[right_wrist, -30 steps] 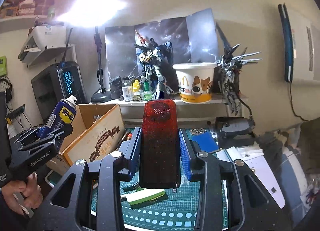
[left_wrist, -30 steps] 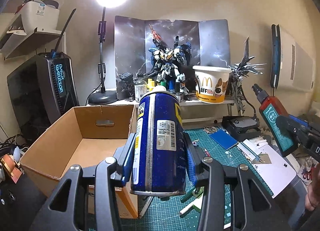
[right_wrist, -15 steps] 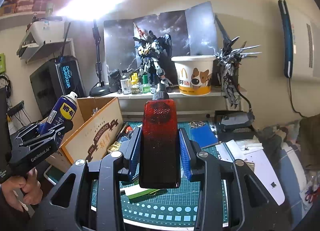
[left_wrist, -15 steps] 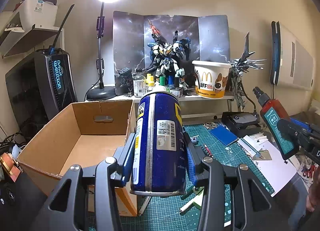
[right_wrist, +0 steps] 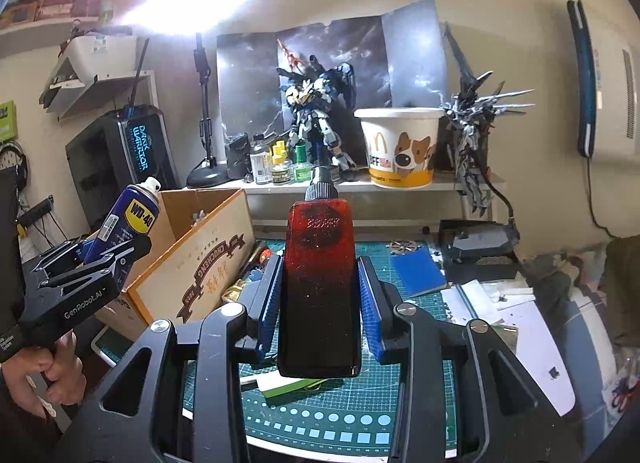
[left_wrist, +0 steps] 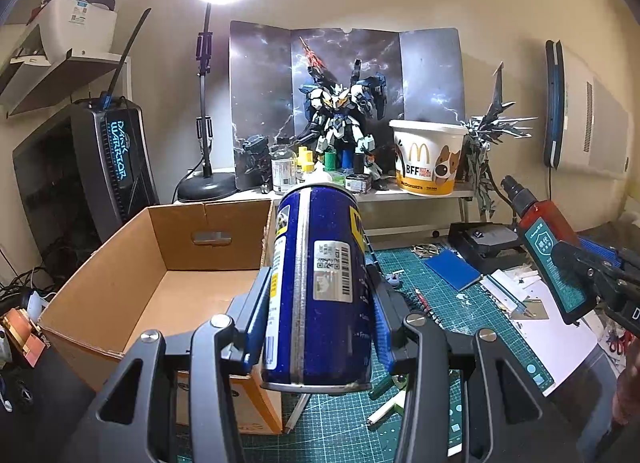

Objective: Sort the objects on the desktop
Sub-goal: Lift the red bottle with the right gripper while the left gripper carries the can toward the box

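Note:
My left gripper (left_wrist: 320, 311) is shut on a blue WD-40 spray can (left_wrist: 318, 283), held upright in the air just right of an open cardboard box (left_wrist: 132, 283). The can also shows in the right wrist view (right_wrist: 124, 227), above the box's near wall (right_wrist: 200, 267). My right gripper (right_wrist: 320, 299) is shut on a red bottle (right_wrist: 320, 287) with a black cap, held above the green cutting mat (right_wrist: 320, 415). That bottle appears at the right in the left wrist view (left_wrist: 554, 259).
A shelf at the back holds a robot model (left_wrist: 340, 131), small paint bottles (left_wrist: 304, 171) and a McDonald's bucket (left_wrist: 428, 159). A desk lamp (left_wrist: 206, 183) and a black PC case (left_wrist: 116, 159) stand left. A blue pad (left_wrist: 452, 271), papers and small tools lie on the mat.
Both grippers have risen a little and drawn back with their loads; more of the mat and box interior shows. Both grips are unchanged.

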`<state>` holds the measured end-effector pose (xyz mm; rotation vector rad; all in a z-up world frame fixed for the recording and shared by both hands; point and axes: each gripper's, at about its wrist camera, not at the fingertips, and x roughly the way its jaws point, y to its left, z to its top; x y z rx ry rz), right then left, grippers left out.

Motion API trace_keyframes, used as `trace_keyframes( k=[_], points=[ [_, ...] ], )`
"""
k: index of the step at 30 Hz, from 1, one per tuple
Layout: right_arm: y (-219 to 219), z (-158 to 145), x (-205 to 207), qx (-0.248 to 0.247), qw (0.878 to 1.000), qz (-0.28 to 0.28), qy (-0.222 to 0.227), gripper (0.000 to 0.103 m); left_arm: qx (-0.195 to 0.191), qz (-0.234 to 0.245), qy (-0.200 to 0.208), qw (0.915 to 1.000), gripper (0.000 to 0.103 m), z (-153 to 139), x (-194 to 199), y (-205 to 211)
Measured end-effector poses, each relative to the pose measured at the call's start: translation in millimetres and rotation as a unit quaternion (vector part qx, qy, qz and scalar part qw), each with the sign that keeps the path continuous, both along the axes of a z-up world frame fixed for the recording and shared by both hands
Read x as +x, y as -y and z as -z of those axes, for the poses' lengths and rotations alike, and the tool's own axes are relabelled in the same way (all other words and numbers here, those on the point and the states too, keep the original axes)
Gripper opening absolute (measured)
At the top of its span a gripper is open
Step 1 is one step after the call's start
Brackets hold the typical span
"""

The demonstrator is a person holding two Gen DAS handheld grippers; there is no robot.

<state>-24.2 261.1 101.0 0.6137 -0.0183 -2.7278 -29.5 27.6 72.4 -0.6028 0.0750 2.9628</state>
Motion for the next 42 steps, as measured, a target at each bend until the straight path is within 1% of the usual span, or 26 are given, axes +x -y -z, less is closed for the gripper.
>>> trace_keyframes(
  k=[9, 13, 21, 28, 33, 36, 42],
  points=[
    [16, -2, -2, 0.0, 1.0, -0.021, -0.004, 0.034, 0.0, -0.018, -0.006, 0.9998, 0.044, -4, 4, 12],
    [30, -6, -2, 0.009, 0.999, -0.034, -0.01, 0.034, 0.001, -0.032, -0.01, 0.9994, 0.044, -6, 7, 23],
    [62, -12, -5, 0.011, 0.997, -0.077, -0.017, 0.034, 0.002, -0.066, -0.015, 0.9977, 0.044, -12, 13, 47],
    [97, -20, -3, 0.017, 0.992, -0.118, -0.031, 0.034, 0.001, -0.095, -0.025, 0.9952, 0.044, -20, 21, 69],
    [120, -28, -4, 0.019, 0.988, -0.144, -0.043, 0.034, -0.005, -0.116, -0.04, 0.9925, 0.044, -33, 26, 83],
    [134, -36, -4, 0.028, 0.987, -0.15, -0.058, 0.034, -0.004, -0.124, -0.051, 0.991, 0.044, -44, 30, 92],
    [158, -51, -1, 0.045, 0.983, -0.158, -0.086, 0.034, -0.012, -0.155, -0.066, 0.9857, 0.044, -66, 30, 112]
  ],
)
